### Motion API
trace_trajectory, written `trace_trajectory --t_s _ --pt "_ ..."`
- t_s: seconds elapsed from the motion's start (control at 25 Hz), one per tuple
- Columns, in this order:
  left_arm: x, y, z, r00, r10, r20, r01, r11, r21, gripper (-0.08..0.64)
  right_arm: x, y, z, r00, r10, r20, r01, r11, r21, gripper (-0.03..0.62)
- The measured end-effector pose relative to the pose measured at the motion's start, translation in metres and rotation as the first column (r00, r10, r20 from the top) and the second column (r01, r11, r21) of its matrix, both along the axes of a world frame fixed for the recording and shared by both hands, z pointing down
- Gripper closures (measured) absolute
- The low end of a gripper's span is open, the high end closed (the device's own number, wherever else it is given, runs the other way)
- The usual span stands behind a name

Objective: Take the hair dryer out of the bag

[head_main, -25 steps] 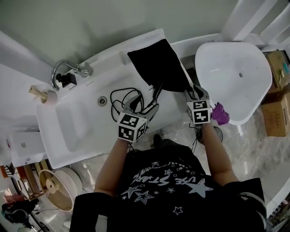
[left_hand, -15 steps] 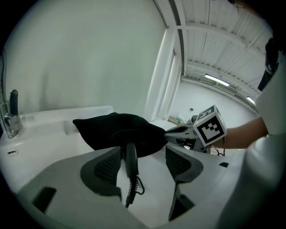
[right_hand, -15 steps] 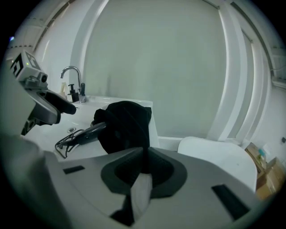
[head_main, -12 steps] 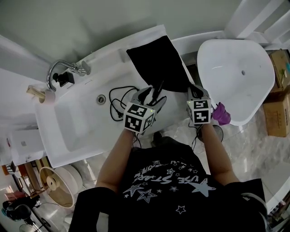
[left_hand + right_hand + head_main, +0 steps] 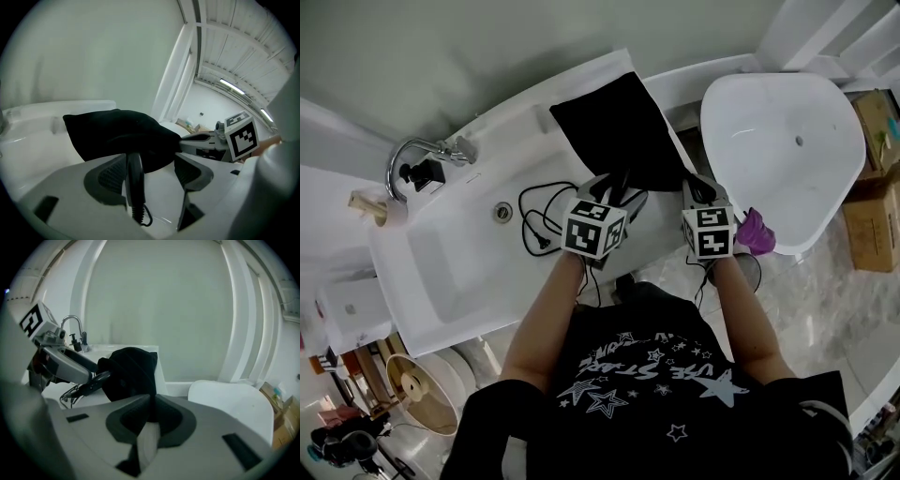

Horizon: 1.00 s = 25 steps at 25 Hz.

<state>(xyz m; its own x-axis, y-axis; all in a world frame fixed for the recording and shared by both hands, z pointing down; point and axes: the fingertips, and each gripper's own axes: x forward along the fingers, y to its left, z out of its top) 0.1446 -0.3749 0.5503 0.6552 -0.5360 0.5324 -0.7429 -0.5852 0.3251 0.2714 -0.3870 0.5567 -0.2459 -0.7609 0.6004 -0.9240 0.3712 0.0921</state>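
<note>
A long white sink runs aslant against a pale green wall, with a chrome tap arching over its far left corner and a round drain in the bowl. To its right stands a second white basin, and a purple object sits just beside that basin's front rim. Cardboard boxes stand at the right edge on the marbled floor. A round beige tub sits low on the left.

A black cloth bag lies against a glossy white ceramic washbasin; the centre-frame cube bears black-and-white squares, the black T-shirt white stars.
</note>
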Motion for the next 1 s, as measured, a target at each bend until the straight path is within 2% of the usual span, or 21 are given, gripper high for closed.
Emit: trace_trajectory --t_s 0.16,0.32,0.56,0.76,1.0 --pt "-0.001 -0.004 0.011 0.999 -0.004 0.033 0.005 0.999 -0.032 0.214 0.001 -0.001 -0.002 1.0 0.003 0.008 -0.003 1.0 0.002 0.554" --pt "0.001 -0.008 0.018 0.999 -0.014 0.029 0.015 0.998 -0.053 0.208 0.0 -0.001 -0.001 1.0 0.001 0.015 -0.001 1.0 -0.003 0.554" --pt "-0.002 -0.016 0.023 0.998 -0.041 0.045 0.043 0.997 -0.062 0.198 0.0 -0.002 -0.002 1.0 -0.009 0.02 0.009 1.0 -0.005 0.554" --pt "0.0 -0.023 0.028 0.997 -0.024 0.067 0.028 0.997 -0.068 0.198 -0.001 -0.004 -0.001 1.0 -0.012 0.025 0.012 1.0 -0.01 0.554" --pt "0.002 -0.036 0.032 0.996 -0.056 0.071 0.062 0.995 -0.081 0.239 -0.002 -0.003 -0.001 0.999 -0.022 0.031 0.023 1.0 -0.011 0.554"
